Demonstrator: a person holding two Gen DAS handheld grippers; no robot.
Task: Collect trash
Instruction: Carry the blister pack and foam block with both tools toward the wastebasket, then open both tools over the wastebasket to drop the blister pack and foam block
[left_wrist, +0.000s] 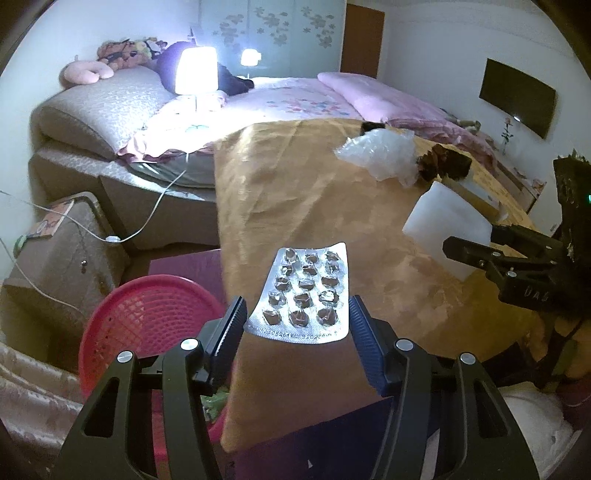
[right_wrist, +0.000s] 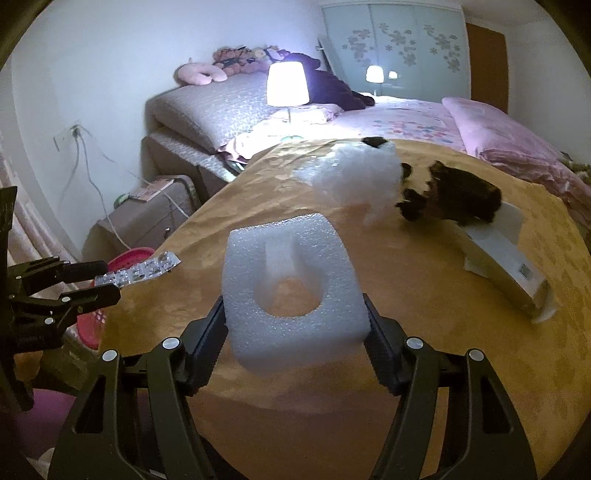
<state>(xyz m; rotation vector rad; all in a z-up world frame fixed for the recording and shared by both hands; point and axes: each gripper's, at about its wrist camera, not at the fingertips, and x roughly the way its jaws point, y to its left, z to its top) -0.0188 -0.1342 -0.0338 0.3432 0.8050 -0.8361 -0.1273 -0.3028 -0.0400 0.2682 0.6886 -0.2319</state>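
My left gripper (left_wrist: 297, 310) is shut on a silver blister pack (left_wrist: 303, 291), its pads pressing the pack's two long edges. It holds the pack over the near corner of the table with the golden cloth (left_wrist: 295, 184). Just left of it, below the table, stands a pink mesh basket (left_wrist: 147, 325). In the right wrist view my right gripper (right_wrist: 295, 314) is shut on a white foam block (right_wrist: 291, 280) with a round hole, held above the cloth (right_wrist: 443, 314). The left gripper (right_wrist: 99, 280) and the pack (right_wrist: 140, 273) show at that view's left edge, over the basket (right_wrist: 129, 256).
Crumpled clear plastic (right_wrist: 362, 181), a dark brown crumpled lump (right_wrist: 454, 199) and a white box (right_wrist: 506, 258) lie at the far side of the table. Behind it are a bed (left_wrist: 295, 99) and a lit lamp (left_wrist: 195, 70). A bedside cabinet (left_wrist: 62, 251) with trailing cables stands left.
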